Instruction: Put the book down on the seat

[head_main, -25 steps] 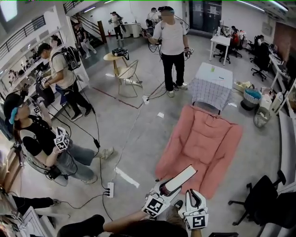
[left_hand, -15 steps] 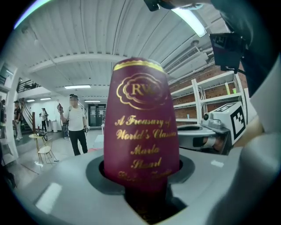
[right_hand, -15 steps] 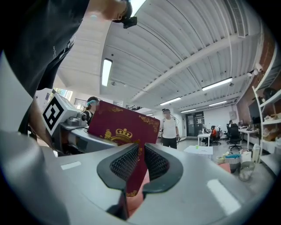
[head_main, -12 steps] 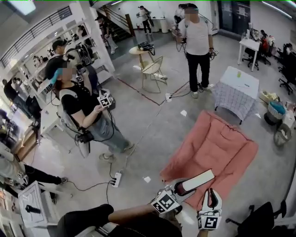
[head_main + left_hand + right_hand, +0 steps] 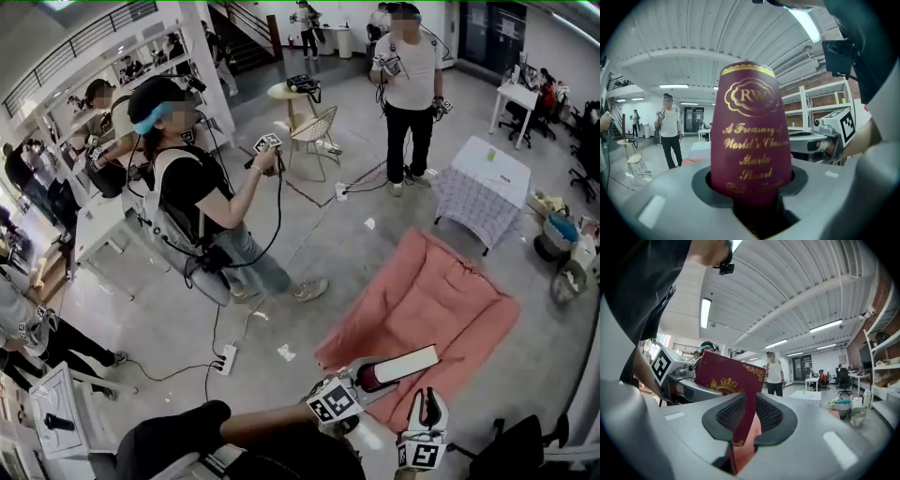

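Over the pink seat (image 5: pixel 450 291), left gripper (image 5: pixel 359 382) clamps a maroon gold-lettered book (image 5: pixel 405 362); right gripper's (image 5: pixel 428 397) jaws, just opening, bracket its corner.

wire chair (image 5: pixel 314 139), round side table (image 5: pixel 279 93), checked table (image 5: pixel 473 202), power strip (image 5: pixel 225 358) on floor

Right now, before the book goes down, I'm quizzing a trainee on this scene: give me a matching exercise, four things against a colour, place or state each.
Things:
1 book
2 seat
3 small table
4 wire chair

Descriptions:
A check-patterned sides, beyond the seat
B maroon with gold print, clamped in the left gripper
C beside the round table
D pink, nearest the book

Pairs: 1-B, 2-D, 3-A, 4-C
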Tool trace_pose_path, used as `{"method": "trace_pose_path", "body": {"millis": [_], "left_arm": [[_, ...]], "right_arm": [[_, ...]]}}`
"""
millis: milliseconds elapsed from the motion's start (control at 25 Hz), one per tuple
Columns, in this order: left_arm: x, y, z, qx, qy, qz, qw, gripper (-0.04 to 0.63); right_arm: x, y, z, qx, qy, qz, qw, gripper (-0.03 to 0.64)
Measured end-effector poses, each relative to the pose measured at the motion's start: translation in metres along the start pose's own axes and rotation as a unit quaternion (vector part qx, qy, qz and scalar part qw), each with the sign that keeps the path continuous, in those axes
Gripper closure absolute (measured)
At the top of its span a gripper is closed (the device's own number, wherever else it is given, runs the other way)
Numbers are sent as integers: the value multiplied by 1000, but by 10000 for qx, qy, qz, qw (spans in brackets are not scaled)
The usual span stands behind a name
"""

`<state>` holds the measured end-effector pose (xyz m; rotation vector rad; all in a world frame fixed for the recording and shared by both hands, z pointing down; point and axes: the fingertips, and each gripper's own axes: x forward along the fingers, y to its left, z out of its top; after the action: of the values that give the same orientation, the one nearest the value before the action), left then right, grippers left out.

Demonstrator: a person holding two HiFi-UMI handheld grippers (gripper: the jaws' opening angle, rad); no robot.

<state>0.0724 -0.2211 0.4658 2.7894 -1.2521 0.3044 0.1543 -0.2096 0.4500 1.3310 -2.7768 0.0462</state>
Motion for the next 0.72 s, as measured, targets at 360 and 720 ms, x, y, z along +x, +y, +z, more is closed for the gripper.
{"method": "trace_pose_path", "body": {"millis": [360,720], "left_arm": [[25,32,11,-225,-296,-696,9969,376],[26,49,1,-643,-410,-1412,9870,376]], "right_arm": [[38,-8,2,45,51,-105,9999,517],[73,-1,-6,180,236,196,9994,455]]}}
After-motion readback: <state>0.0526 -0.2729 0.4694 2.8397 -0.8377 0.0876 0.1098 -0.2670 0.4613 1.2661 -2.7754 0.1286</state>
